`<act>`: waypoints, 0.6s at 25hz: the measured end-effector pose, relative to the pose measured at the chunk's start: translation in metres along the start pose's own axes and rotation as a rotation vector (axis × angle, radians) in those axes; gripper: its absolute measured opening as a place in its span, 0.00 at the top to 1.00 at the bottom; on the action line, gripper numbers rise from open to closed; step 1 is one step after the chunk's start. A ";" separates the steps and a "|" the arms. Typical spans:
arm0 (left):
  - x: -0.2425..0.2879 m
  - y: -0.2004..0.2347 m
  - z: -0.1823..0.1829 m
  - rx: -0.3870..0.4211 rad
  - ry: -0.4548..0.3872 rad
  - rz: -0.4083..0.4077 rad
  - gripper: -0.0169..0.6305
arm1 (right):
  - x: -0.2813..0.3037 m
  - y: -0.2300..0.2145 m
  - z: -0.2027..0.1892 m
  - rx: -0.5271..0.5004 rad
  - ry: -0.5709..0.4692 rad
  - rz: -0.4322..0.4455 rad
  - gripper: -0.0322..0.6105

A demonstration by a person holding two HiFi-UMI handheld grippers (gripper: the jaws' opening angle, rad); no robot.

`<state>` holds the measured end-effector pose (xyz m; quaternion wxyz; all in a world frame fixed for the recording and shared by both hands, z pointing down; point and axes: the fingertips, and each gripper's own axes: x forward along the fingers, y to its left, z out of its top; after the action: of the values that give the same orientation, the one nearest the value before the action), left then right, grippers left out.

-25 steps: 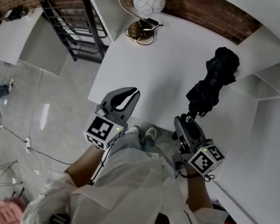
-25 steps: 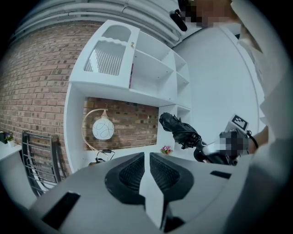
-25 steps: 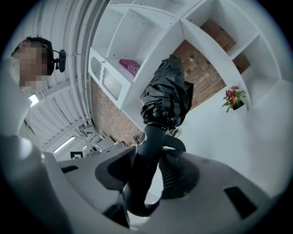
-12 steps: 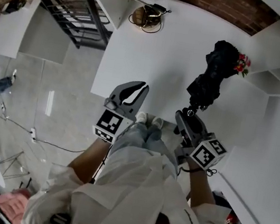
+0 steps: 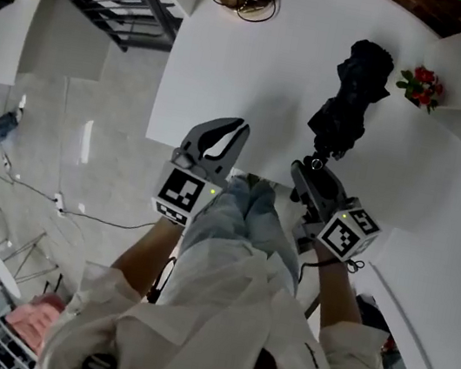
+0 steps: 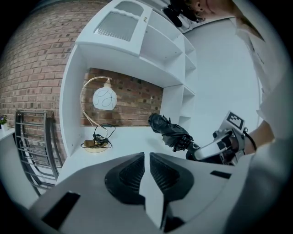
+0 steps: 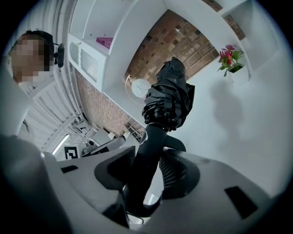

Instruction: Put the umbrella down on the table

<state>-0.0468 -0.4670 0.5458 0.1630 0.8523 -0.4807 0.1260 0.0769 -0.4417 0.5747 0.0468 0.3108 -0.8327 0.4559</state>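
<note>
Right hand-held gripper [image 5: 310,174] was clamped on the handle of the folded black fabric umbrella [image 5: 349,98]. Its canopy pointed away from the person, out over the white tabletop [image 5: 259,69]. Left hand-held gripper [image 5: 223,138] had jaws together, empty, at the tabletop's near edge.

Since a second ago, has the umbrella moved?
Yes. In the head view the umbrella, held by the right gripper, covered the red flowers earlier; now it sits clear to their left.
</note>
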 end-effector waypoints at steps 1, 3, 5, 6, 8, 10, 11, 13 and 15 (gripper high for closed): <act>0.005 0.002 -0.005 -0.002 0.004 0.000 0.89 | 0.005 -0.007 -0.003 0.002 0.009 -0.003 0.68; 0.013 0.006 -0.014 -0.016 0.014 -0.002 0.89 | 0.013 -0.021 -0.009 0.002 0.028 -0.007 0.68; 0.021 0.007 -0.024 -0.033 0.026 -0.008 0.89 | 0.020 -0.032 -0.017 0.008 0.046 -0.009 0.68; 0.024 0.008 -0.029 -0.034 0.032 -0.013 0.89 | 0.024 -0.035 -0.021 0.017 0.053 -0.011 0.68; 0.029 0.009 -0.039 -0.036 0.041 -0.026 0.89 | 0.032 -0.038 -0.028 0.033 0.066 -0.015 0.68; 0.034 0.009 -0.048 -0.042 0.050 -0.039 0.89 | 0.040 -0.041 -0.033 0.044 0.083 -0.019 0.67; 0.036 0.008 -0.052 -0.049 0.053 -0.045 0.89 | 0.044 -0.044 -0.036 0.049 0.090 -0.021 0.67; 0.039 0.005 -0.058 -0.062 0.057 -0.059 0.89 | 0.050 -0.048 -0.042 0.062 0.102 -0.019 0.67; 0.041 0.000 -0.063 -0.074 0.061 -0.067 0.89 | 0.053 -0.055 -0.046 0.073 0.114 -0.021 0.67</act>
<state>-0.0300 -0.4741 0.6190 0.2131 0.8571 -0.4509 0.1286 0.0556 -0.4517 0.6605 0.0876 0.2944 -0.8082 0.5026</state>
